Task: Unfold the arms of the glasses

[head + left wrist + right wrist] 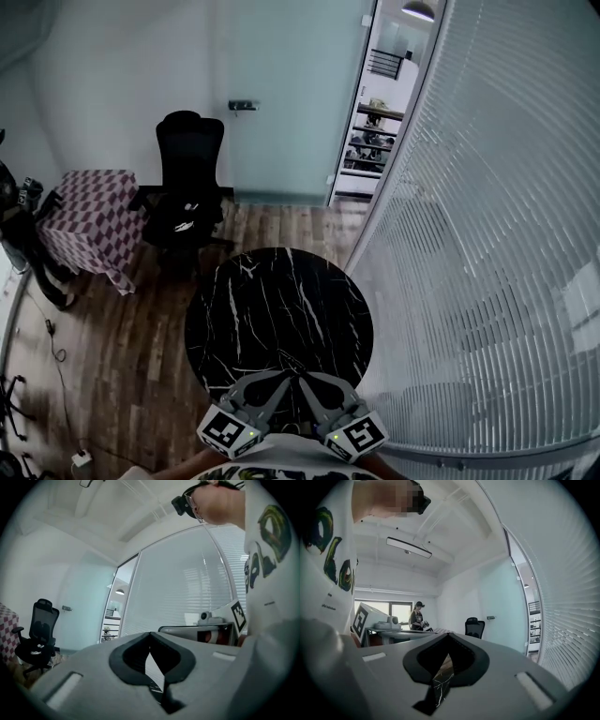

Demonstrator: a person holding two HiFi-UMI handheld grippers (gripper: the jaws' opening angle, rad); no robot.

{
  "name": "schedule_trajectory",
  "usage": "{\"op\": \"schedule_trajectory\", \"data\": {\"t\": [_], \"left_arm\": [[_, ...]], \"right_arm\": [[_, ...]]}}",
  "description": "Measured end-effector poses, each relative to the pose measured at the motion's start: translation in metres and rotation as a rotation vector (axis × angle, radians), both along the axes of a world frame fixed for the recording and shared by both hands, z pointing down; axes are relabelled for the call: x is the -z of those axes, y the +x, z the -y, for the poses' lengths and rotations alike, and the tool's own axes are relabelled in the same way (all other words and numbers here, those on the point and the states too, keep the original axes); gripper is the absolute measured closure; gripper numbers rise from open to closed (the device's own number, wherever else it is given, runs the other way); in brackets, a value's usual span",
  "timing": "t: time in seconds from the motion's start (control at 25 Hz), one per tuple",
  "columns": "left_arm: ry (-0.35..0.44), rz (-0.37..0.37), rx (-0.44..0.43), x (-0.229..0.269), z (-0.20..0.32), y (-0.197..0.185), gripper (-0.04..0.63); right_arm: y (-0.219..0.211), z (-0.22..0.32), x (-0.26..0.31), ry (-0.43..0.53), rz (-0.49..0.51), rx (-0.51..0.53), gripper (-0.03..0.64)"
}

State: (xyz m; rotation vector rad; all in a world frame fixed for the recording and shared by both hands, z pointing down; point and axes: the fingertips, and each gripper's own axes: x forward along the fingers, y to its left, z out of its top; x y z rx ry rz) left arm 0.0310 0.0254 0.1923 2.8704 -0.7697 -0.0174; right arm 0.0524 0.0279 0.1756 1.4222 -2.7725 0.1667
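No glasses show in any view. The round black marble table [272, 300] is bare on the part I can see. Both grippers are held close to my body at the bottom of the head view, above the table's near edge, and they point level toward each other. My left gripper [279, 377] has its jaws closed together with nothing between them, and the left gripper view [150, 634] shows the same. Tip to tip beside it, my right gripper [304, 379] is shut and empty too, as in its own view [449, 635].
A black office chair [187, 183] stands beyond the table, with a checkered-cloth table [94, 220] to its left. A curved wall of white blinds [487, 234] runs close along the right. A person [416, 617] stands far off across the room. Cables lie on the wooden floor [56, 352].
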Motion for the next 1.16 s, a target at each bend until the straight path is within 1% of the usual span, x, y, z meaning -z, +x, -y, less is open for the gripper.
{"op": "schedule_trajectory", "data": {"t": [0.24,0.36,0.44,0.56,0.72,0.8,0.92,1.16], "left_arm": [[-0.019,-0.002,0.0,-0.001,-0.004,-0.002,0.591],[0.006,-0.023,-0.012,0.001,-0.006,0.002,0.591],[0.006,-0.032,-0.018,0.0,-0.006,0.003,0.591],[-0.031,-0.017,-0.002,-0.004,-0.005,-0.002,0.591],[0.005,-0.062,-0.008,0.009,-0.002,0.003,0.591],[0.002,-0.061,-0.013,0.006,-0.001,0.004,0.591],[-0.013,-0.039,-0.015,-0.001,-0.001,0.0,0.591],[-0.017,-0.073,0.005,0.009,0.002,0.0,0.591]], "right_arm": [[-0.008,-0.005,0.011,0.032,0.017,0.015,0.617],[-0.007,-0.007,0.007,0.037,0.028,0.008,0.617],[-0.008,-0.007,0.007,0.045,0.028,0.01,0.617],[-0.01,-0.007,0.011,0.042,0.027,0.011,0.617],[-0.007,-0.005,0.008,0.036,0.029,0.003,0.617],[-0.004,-0.005,0.006,0.031,0.03,-0.001,0.617],[-0.006,-0.006,0.009,0.024,0.024,0.0,0.617],[-0.003,-0.005,0.012,0.033,0.014,-0.003,0.617]]}}
